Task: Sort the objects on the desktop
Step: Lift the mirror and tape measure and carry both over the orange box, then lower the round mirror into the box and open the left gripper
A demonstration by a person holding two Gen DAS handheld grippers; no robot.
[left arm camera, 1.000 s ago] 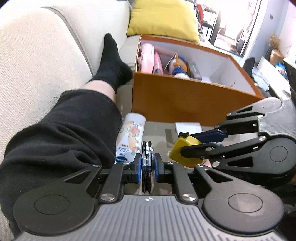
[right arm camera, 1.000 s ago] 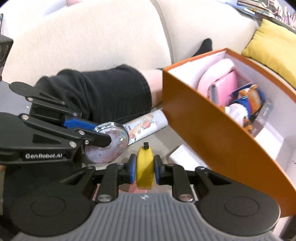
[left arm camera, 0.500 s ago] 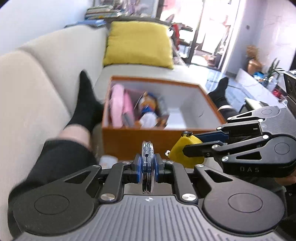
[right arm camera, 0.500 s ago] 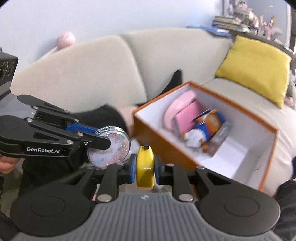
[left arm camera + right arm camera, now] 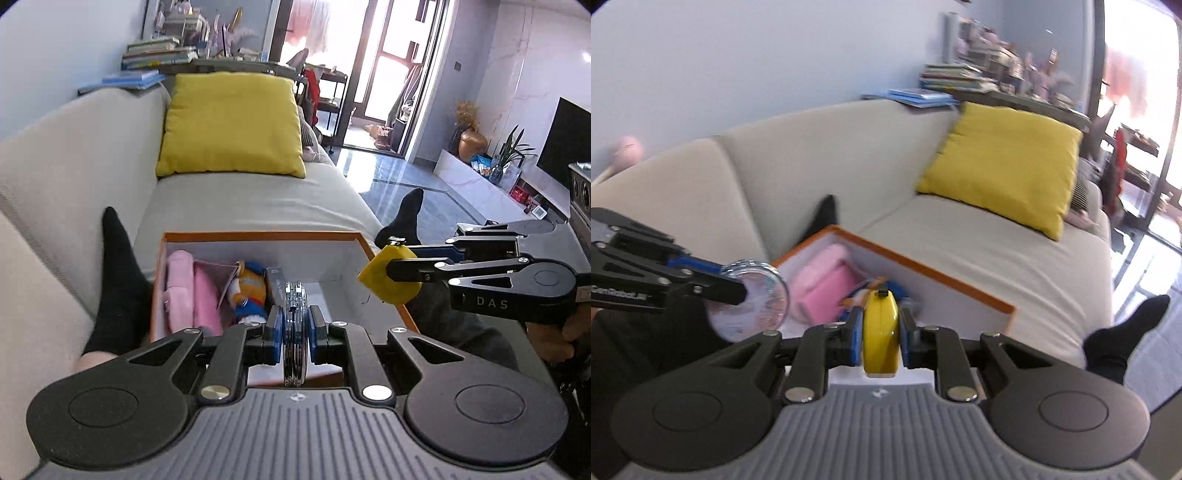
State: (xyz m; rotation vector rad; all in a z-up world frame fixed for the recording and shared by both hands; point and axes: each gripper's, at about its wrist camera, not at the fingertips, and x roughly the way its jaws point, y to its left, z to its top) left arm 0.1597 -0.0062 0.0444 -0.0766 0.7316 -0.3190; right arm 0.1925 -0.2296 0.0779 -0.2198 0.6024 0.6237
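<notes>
My left gripper (image 5: 294,334) is shut on a round clear disc case (image 5: 294,325), held edge-on above the near part of the orange box (image 5: 258,234); the case also shows in the right wrist view (image 5: 750,299). My right gripper (image 5: 881,330) is shut on a yellow tape measure (image 5: 881,332), which also shows in the left wrist view (image 5: 388,280) over the box's right rim. The box holds pink pouches (image 5: 192,291) and a blue-and-orange toy (image 5: 251,288); its right half is bare white.
The box sits on a beige sofa (image 5: 240,199) with a yellow cushion (image 5: 232,125) behind it. The person's black-socked foot (image 5: 118,273) lies left of the box, another foot (image 5: 406,218) to the right. Floor and TV cabinet are far right.
Both grippers rose and moved forward with their objects, from low in front of the box to above it. The tube beside the leg has dropped out of view.
</notes>
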